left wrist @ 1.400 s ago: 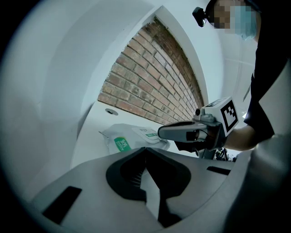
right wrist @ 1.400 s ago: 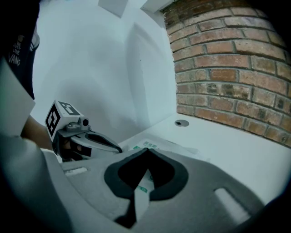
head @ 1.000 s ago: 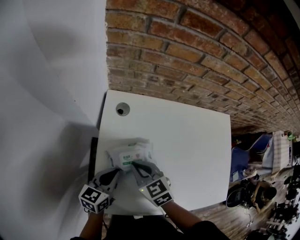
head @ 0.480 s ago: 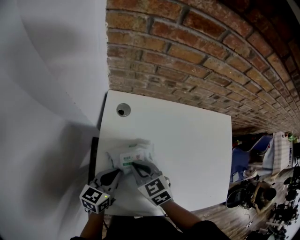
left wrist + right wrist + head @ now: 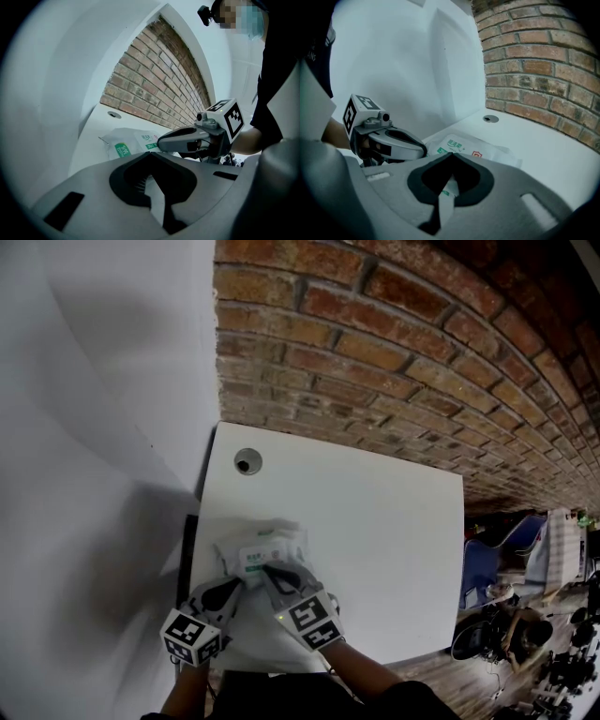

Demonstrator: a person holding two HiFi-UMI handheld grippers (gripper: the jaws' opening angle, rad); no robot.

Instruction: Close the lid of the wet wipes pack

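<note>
With the left gripper (image 5: 234, 585), bearing down on the near-left edge of the wet wipes pack (image 5: 261, 549), clenched to a point with nothing pinched between, only pinning the soft wrapper to the table (image 5: 375, 540). Far ahead of that tip, passing over a round cable hole (image 5: 247, 461).

Just right of the left tip and directly ahead of both tools, lying flat with the green-printed label (image 5: 454, 144) face up and crumpled film bulging at the far end.

Moving right again: pressing on top of the pack with the right gripper (image 5: 270, 568), likewise shut tight on nothing, tips touching the label about where the lid should be sitting. Glimpsing printed film through the slit behind those tips, so lying under the tool, not in its grasp.

Hardly shifting since a second ago: holding both marker cubes almost where they were and keeping the pack in the same spot. Judging from that, probably sustaining the press that seals the lid, not starting a new move. Not managing to tell from any view whether the flap is fully stuck down, with the right tool covering it.

Farther right and ahead, facing only the brick wall (image 5: 394, 362).
</note>
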